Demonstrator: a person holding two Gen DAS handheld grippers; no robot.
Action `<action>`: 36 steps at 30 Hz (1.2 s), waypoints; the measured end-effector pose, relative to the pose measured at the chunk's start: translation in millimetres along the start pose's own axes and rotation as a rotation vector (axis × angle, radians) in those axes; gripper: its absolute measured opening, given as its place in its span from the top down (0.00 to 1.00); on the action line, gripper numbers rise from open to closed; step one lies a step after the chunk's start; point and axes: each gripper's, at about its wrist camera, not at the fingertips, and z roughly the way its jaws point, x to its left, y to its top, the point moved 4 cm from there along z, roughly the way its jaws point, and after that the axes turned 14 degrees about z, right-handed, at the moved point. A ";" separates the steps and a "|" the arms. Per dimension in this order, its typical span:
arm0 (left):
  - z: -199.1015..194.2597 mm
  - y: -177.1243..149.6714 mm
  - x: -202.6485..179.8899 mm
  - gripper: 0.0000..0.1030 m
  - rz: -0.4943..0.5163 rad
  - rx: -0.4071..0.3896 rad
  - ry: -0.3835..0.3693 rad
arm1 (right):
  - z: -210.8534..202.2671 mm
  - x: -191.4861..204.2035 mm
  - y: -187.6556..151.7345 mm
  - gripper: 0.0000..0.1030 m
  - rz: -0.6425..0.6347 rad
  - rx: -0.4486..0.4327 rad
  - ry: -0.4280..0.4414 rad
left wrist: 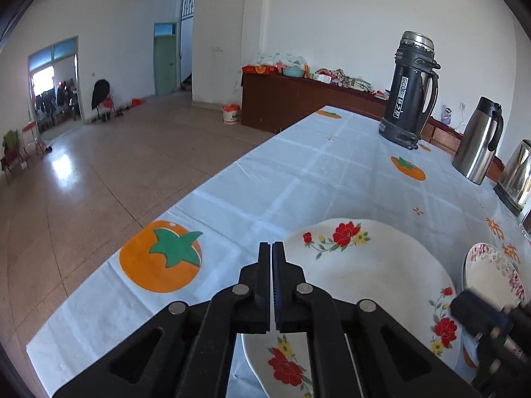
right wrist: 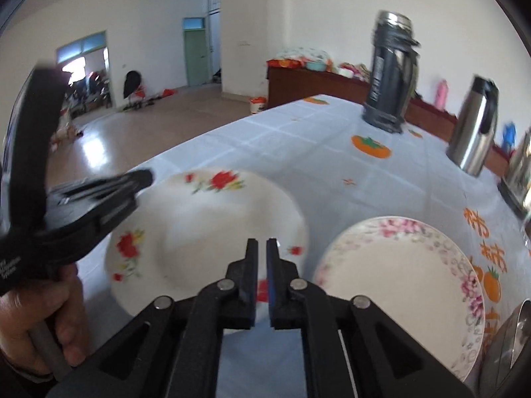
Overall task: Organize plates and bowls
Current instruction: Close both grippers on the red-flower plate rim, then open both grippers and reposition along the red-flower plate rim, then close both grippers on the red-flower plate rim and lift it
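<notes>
A white plate with red flowers [left wrist: 371,275] [right wrist: 212,229] lies on the light blue tablecloth [left wrist: 298,182]. To its right lies a smaller plate with a pink flower rim [left wrist: 494,275] [right wrist: 398,282]. My left gripper [left wrist: 271,245] [right wrist: 146,175] is shut and sits over the red-flower plate's left rim; I cannot tell whether it touches the rim. My right gripper [right wrist: 262,242] [left wrist: 461,301] hovers over that plate's near right rim. A narrow gap shows between its jaws, with nothing in it.
A black thermos [left wrist: 410,89] [right wrist: 390,73], a steel jug [left wrist: 478,142] [right wrist: 473,129] and a steel kettle [left wrist: 516,175] stand at the back right. A shiny metal item [right wrist: 517,338] shows at the lower right. The table edge drops to the floor on the left.
</notes>
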 end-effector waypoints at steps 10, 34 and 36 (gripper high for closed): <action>-1.0 -14.0 -1.7 0.77 0.003 0.070 -0.045 | 16.3 -14.4 21.5 0.45 0.014 0.082 -0.058; 2.9 -24.5 0.5 0.64 0.023 0.143 -0.054 | 35.8 2.5 4.8 0.77 -0.055 0.220 -0.023; -4.4 -22.8 0.8 0.65 0.028 0.107 -0.047 | 30.2 2.5 0.4 0.77 -0.038 0.194 -0.016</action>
